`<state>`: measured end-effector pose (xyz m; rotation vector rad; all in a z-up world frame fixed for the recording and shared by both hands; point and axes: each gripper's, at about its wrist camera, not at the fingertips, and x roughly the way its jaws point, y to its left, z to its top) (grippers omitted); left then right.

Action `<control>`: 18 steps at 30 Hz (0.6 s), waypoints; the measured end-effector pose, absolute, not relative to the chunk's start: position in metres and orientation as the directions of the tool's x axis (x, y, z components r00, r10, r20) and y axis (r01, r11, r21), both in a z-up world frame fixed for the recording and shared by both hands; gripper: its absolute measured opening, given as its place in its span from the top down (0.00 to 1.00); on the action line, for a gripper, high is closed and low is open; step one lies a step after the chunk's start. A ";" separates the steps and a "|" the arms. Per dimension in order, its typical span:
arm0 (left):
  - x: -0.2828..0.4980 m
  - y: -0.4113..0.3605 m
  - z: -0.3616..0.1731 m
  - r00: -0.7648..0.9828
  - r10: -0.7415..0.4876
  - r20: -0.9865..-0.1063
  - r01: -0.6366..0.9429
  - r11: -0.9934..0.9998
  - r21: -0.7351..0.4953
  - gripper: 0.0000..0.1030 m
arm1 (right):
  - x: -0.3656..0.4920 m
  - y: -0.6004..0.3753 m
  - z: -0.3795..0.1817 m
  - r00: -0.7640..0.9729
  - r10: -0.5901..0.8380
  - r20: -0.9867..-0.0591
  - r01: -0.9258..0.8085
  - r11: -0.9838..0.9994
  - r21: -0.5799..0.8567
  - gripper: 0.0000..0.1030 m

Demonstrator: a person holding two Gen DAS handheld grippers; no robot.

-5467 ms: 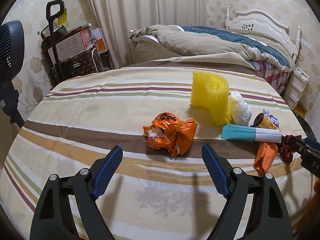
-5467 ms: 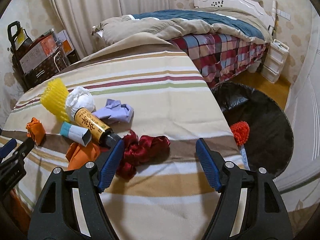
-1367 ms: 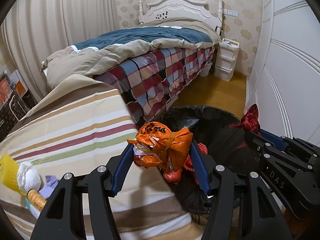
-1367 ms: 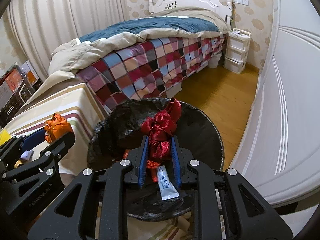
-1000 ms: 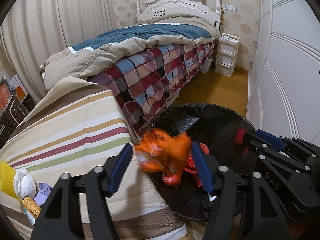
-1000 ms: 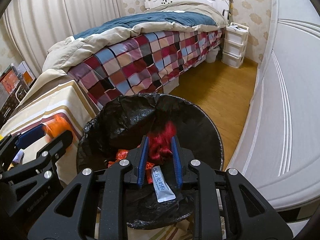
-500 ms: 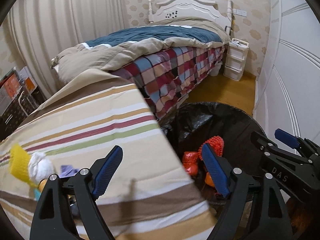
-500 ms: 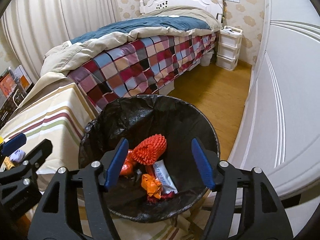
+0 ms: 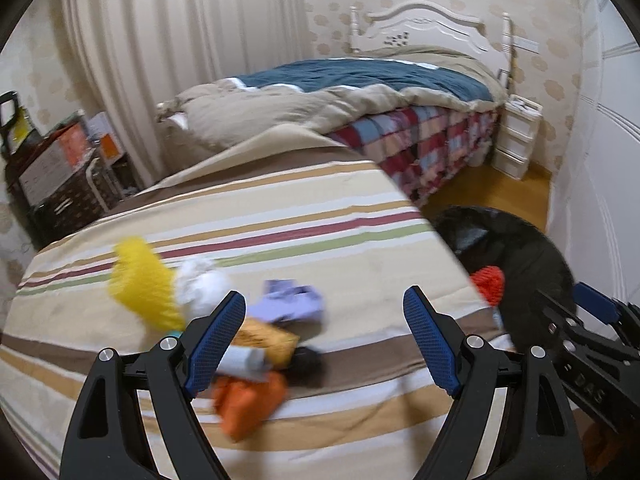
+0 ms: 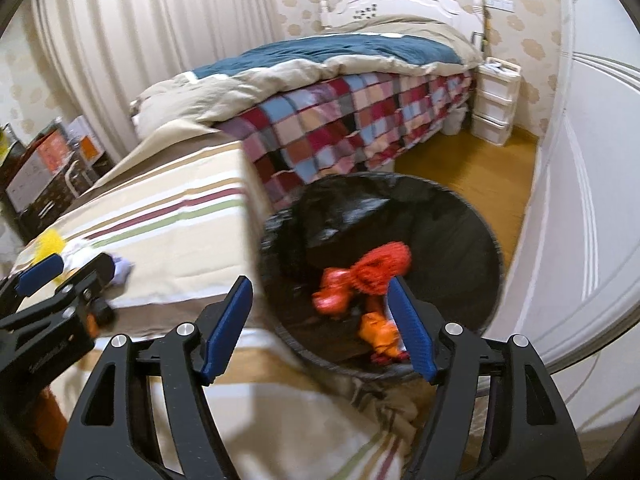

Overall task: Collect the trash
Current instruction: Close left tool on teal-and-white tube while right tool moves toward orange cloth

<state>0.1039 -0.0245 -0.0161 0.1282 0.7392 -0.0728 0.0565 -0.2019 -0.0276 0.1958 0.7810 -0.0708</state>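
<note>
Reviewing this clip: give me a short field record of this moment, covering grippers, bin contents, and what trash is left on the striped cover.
left gripper: open, nothing between the jaws, over the pile
right gripper: open, empty, jaws have just been opening, by the bin
bin: black liner, on the floor beside the striped cover
in bin: red net, orange wrapper; other pieces blurred
left on cover: yellow net, white wad, purple scrap, brown bottle, orange piece, tube
image quality: motion blur
</note>
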 end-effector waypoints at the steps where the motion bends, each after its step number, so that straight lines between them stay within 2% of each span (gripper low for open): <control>1: 0.104 -0.016 -0.017 0.737 -0.009 -0.676 0.095 0.991 0.091 0.21 | 0.056 -0.196 -0.027 0.709 0.018 -0.705 0.124 0.981 0.150 0.32; 18: 0.091 0.074 -0.050 0.652 0.068 -0.755 -0.037 0.998 0.059 0.21 | 0.054 -0.118 -0.037 0.663 0.088 -0.743 -0.015 0.994 0.105 0.30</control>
